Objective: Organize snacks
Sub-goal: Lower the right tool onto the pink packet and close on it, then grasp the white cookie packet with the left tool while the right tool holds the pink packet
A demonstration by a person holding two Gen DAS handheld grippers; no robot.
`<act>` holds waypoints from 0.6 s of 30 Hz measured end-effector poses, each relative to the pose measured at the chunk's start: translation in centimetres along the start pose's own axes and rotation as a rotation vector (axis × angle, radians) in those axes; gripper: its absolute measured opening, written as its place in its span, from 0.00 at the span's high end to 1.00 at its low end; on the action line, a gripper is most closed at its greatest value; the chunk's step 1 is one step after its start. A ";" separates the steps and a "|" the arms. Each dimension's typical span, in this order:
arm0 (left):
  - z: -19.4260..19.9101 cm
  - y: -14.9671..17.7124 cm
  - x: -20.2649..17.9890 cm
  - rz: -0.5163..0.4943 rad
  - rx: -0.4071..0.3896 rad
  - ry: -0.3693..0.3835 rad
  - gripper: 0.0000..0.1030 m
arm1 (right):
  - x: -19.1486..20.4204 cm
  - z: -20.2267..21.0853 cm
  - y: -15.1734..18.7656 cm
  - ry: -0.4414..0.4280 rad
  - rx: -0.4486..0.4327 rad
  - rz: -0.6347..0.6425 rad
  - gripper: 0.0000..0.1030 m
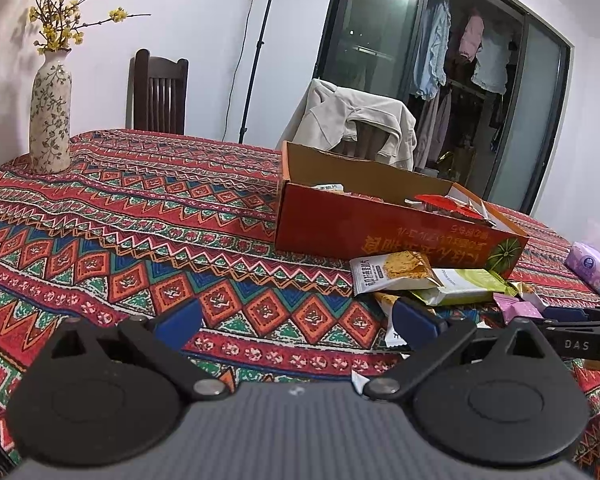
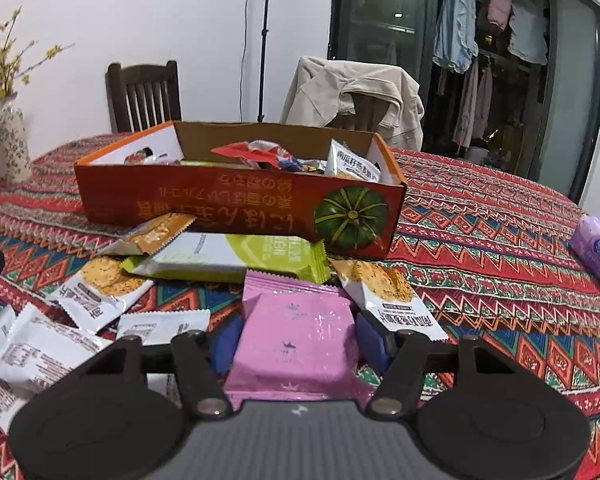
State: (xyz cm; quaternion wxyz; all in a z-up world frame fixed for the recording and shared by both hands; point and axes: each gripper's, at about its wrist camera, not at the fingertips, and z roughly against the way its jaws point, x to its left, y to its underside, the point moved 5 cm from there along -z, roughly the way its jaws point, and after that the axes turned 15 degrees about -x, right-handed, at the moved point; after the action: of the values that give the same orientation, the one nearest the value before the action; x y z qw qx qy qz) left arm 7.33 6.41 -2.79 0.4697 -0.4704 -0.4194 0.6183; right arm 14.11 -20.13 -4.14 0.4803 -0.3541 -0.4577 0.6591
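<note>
An open orange cardboard box with a pumpkin picture stands on the patterned tablecloth and holds several snack packets. Loose packets lie in front of it: a green-and-white one, white cracker packets and pink ones. My right gripper is shut on a pink snack packet, with its blue pads pressing on both sides. In the left wrist view my left gripper stands open over bare cloth, left of the pile. The box is ahead to its right, and the right gripper's arm enters at the right edge.
A flowered vase with yellow blossoms stands at the table's far left. A purple tissue pack lies at the right. Two chairs stand behind the table, one draped with a beige jacket. A light stand rises by the wall.
</note>
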 end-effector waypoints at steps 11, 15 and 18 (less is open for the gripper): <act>-0.2 0.0 0.0 -0.002 0.004 -0.004 0.00 | -0.1 -0.3 0.4 -0.020 0.017 -0.025 0.42; -0.3 0.1 0.0 -0.004 0.008 -0.009 0.00 | -0.1 0.3 0.2 -0.011 -0.015 -0.022 0.43; -0.5 0.2 0.0 -0.015 0.026 -0.028 0.00 | -0.3 1.0 -0.2 -0.006 -0.065 -0.032 0.43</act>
State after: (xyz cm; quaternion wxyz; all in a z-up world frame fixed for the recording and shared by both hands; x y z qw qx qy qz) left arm 7.83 6.37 -3.06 0.4743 -0.4525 -0.4213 0.6267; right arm 13.32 -20.68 -3.64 0.4776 -0.3602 -0.4860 0.6371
